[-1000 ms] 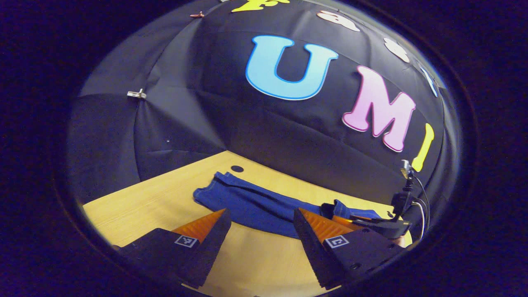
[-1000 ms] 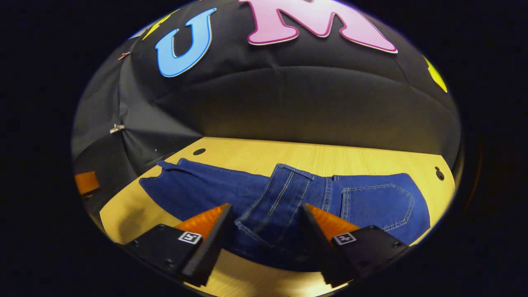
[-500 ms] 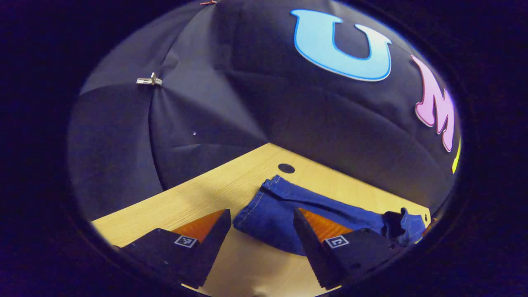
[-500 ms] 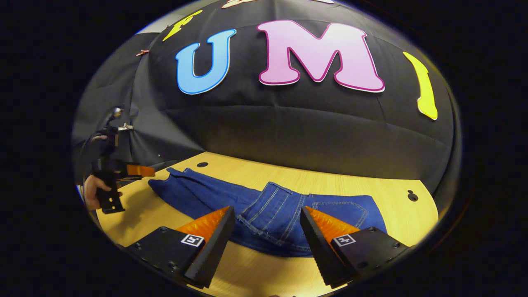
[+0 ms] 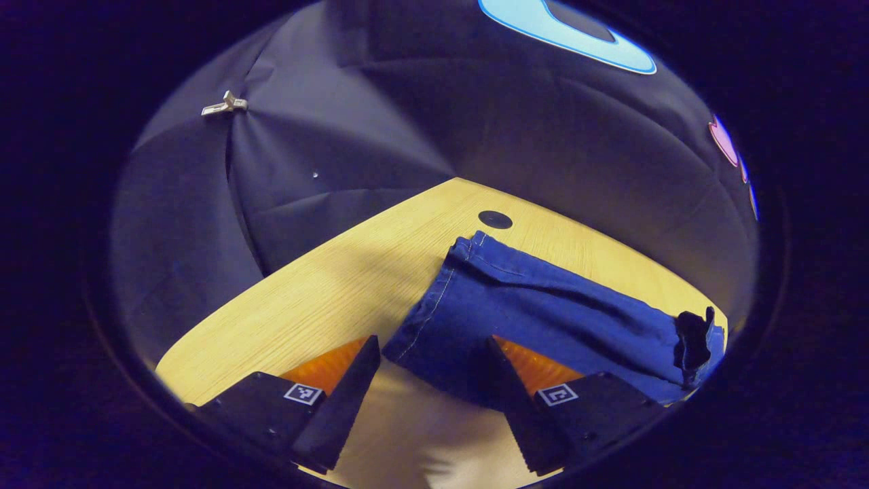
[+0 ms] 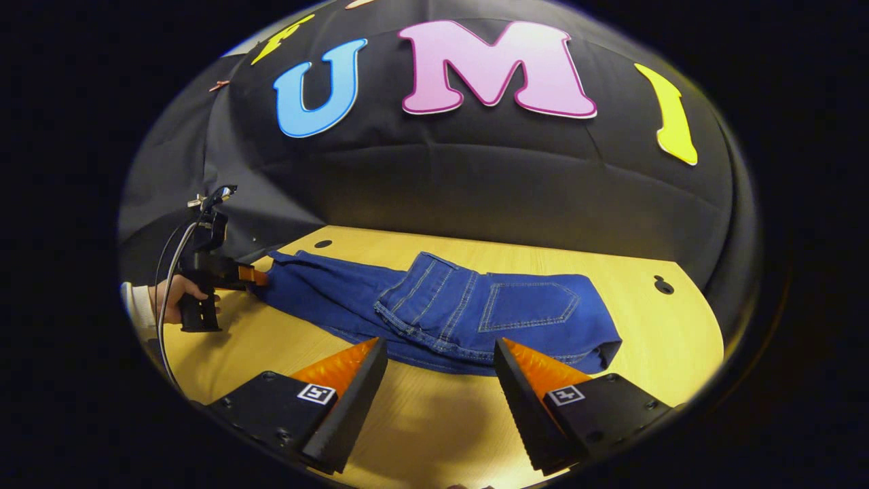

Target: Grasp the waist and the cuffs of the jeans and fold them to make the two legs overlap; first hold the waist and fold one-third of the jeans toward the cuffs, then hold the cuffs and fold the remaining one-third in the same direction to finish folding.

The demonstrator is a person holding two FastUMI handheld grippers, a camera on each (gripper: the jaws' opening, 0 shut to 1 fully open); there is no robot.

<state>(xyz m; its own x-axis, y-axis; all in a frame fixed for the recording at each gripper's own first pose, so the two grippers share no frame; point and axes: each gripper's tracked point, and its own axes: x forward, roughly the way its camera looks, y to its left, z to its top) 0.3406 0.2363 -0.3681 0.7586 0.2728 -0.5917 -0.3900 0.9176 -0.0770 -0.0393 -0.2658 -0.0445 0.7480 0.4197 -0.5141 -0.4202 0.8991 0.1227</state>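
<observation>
The jeans lie flat on the wooden table, waist end folded over the legs. The right gripper hovers spread and empty, just short of the folded waist's near edge. The left gripper is released too, its fingers straddling the cuffs; the right gripper view shows a hand holding it at the cuff end.

The left gripper is low and level, its fingers spread wide apart, gripped by a hand. The right gripper hovers with fingers equally wide apart.
</observation>
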